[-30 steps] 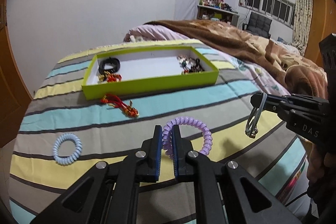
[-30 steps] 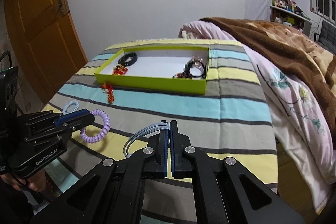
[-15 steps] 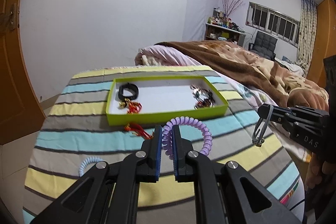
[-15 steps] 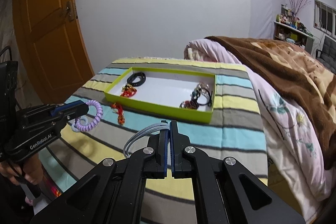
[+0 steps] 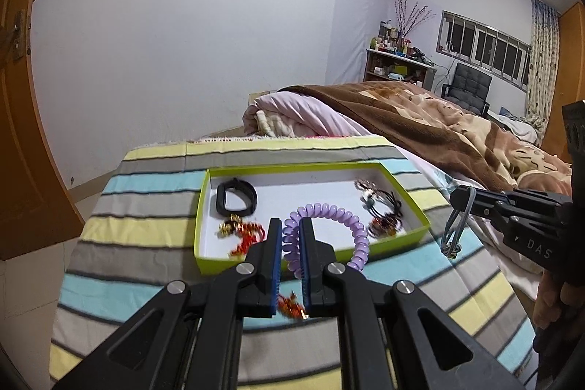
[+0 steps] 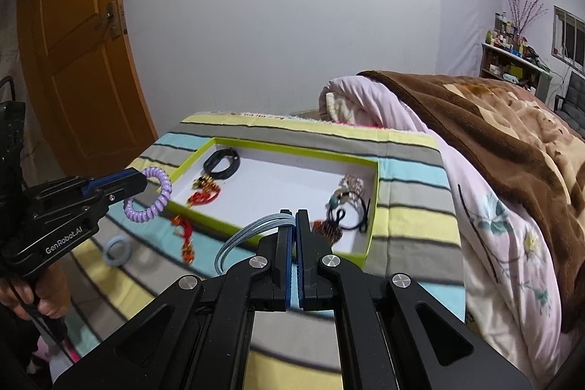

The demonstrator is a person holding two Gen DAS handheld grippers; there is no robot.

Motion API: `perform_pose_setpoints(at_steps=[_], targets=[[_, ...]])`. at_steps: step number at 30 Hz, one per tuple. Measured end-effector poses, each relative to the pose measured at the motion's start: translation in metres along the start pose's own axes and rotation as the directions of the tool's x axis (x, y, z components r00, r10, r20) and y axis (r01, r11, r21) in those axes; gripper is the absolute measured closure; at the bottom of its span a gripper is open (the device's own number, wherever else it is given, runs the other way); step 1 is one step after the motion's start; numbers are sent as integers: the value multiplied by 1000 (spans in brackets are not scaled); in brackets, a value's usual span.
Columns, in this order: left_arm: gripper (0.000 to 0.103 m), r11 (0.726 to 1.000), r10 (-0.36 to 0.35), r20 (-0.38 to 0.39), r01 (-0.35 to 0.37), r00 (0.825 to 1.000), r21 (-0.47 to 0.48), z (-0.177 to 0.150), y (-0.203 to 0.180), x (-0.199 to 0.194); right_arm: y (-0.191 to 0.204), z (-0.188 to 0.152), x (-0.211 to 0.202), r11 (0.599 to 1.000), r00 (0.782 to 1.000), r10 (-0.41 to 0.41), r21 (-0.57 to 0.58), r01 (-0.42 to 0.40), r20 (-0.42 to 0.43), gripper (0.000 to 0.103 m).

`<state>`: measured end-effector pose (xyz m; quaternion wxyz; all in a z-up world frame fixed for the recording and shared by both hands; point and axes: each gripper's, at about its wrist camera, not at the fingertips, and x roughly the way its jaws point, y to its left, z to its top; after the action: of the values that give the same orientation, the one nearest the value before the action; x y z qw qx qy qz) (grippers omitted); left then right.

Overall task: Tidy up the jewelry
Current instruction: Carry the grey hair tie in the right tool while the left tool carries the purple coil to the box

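My left gripper [image 5: 290, 236] is shut on a purple coil bracelet [image 5: 343, 225], held in the air near the front edge of a lime-green tray [image 5: 402, 245]. It also shows in the right wrist view [image 6: 140, 180], with the bracelet [image 6: 161, 196] beside the tray's left corner. My right gripper [image 6: 294, 225] is shut on a grey-blue hair tie [image 6: 245, 233], held above the bed short of the tray [image 6: 369, 236]. In the left wrist view it [image 5: 459, 198] dangles the hair tie [image 5: 453, 233] right of the tray. The tray holds a black band [image 5: 236, 198], red-gold charms [image 5: 243, 233] and dark hair ties [image 5: 382, 212].
On the striped bedspread [image 6: 413, 218] lie a red tassel charm [image 6: 184, 234] and a light blue coil tie [image 6: 115, 249], left of and in front of the tray. A brown blanket [image 6: 493, 148] and pink quilt [image 6: 486, 225] lie to the right. A wooden door [image 6: 73, 61] stands left.
Both grippers have risen and moved forward toward the tray, each still holding its item. The purple bracelet now hangs near the tray's front edge.
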<state>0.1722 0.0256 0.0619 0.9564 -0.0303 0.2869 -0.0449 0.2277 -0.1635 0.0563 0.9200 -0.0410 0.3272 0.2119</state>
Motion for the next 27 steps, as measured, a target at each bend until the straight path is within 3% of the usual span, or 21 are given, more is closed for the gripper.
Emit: perform_pose_setpoints(at_steps=[13, 27], targets=[[94, 999, 35, -9, -35, 999, 11, 26, 13, 68, -27, 33, 80, 1000, 999, -15, -3, 15, -47, 102], [94, 999, 49, -108, -48, 993, 10, 28, 23, 138, -53, 44, 156, 999, 991, -24, 25, 28, -135, 102]])
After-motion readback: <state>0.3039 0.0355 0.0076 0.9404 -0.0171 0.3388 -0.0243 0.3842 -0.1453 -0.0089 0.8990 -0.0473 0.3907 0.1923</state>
